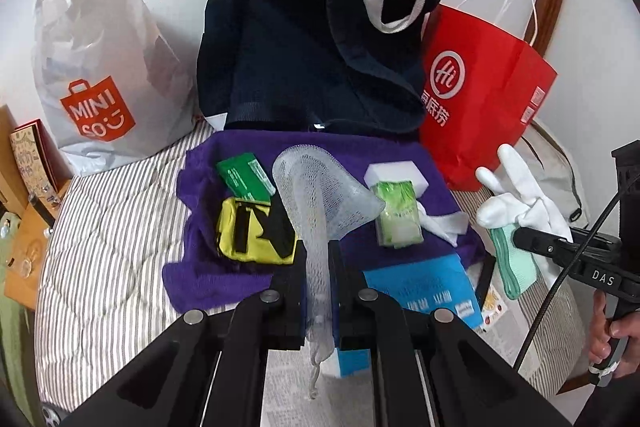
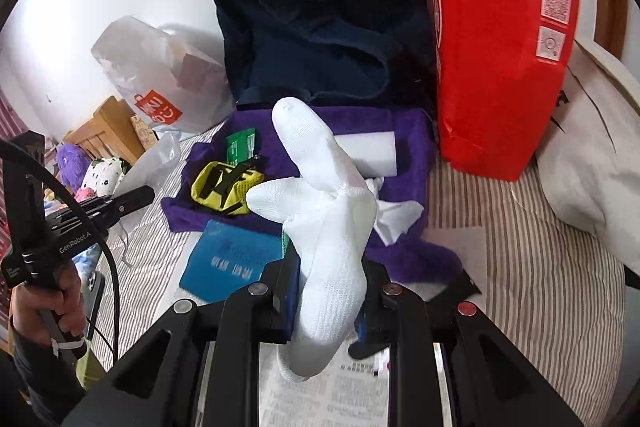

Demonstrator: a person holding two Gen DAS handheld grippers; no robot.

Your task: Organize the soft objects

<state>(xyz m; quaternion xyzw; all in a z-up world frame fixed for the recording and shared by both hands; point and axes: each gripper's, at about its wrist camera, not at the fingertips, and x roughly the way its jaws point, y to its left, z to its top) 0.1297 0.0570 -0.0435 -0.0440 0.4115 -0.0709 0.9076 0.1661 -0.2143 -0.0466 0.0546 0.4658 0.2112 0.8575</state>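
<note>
A striped bed carries one open navy fabric bag, one red paper bag and one purple fleece cloth. The left gripper is clamped on one white mesh sleeve above the cloth. The right gripper pinches one white knit glove together with a mint-green item. Both loads would likely travel best lifted clear, so that their trailing ends do not drag the one yellow pouch.

Towel on bed, backpack behind, paper bag right
</note>
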